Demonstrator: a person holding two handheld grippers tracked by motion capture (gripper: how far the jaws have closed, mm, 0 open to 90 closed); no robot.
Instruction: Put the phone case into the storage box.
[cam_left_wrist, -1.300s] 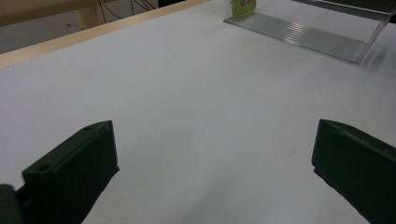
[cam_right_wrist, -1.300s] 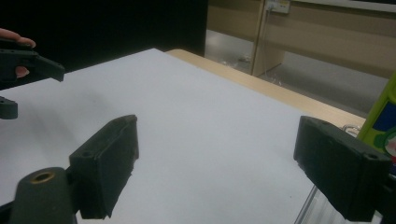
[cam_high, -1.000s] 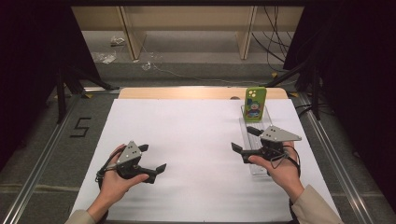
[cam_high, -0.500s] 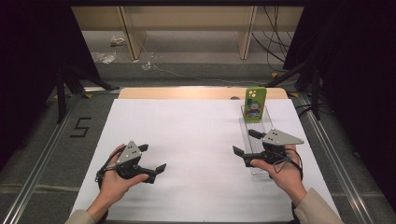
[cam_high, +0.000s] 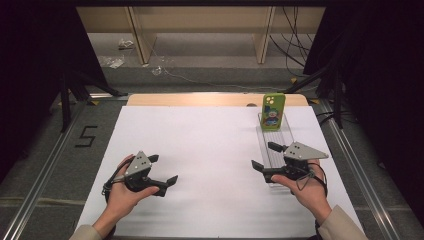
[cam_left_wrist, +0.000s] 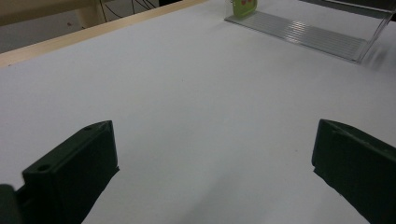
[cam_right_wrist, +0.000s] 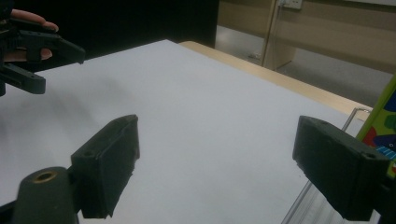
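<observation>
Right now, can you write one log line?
left gripper: open, empty | right gripper: open, empty | phone case: upright in clear rack

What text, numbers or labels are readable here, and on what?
"5": dark numeral on the grey floor left of the table.
Green phone case standing at the far end of the clear rack: colourful cartoon print, any lettering too small and blurred to read.
Nothing else readable.
</observation>
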